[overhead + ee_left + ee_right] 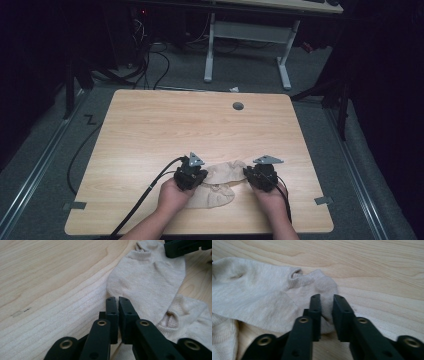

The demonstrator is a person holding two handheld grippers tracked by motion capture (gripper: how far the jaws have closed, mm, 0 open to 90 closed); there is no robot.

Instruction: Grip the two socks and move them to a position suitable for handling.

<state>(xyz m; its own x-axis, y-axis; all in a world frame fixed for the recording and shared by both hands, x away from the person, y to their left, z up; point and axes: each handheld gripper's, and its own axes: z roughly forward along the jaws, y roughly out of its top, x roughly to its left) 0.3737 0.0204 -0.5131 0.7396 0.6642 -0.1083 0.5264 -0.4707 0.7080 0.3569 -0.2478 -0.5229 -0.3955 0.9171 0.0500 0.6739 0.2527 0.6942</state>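
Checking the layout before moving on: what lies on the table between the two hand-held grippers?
In the high view, two beige fabric socks span the wooden table between them.

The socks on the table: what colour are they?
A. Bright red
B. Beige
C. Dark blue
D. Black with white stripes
B. The two socks lie overlapping on the wooden table between the grippers, and both are a pale beige knit; the left gripper view shows it plainly on the smoother sock and on the ribbed one.
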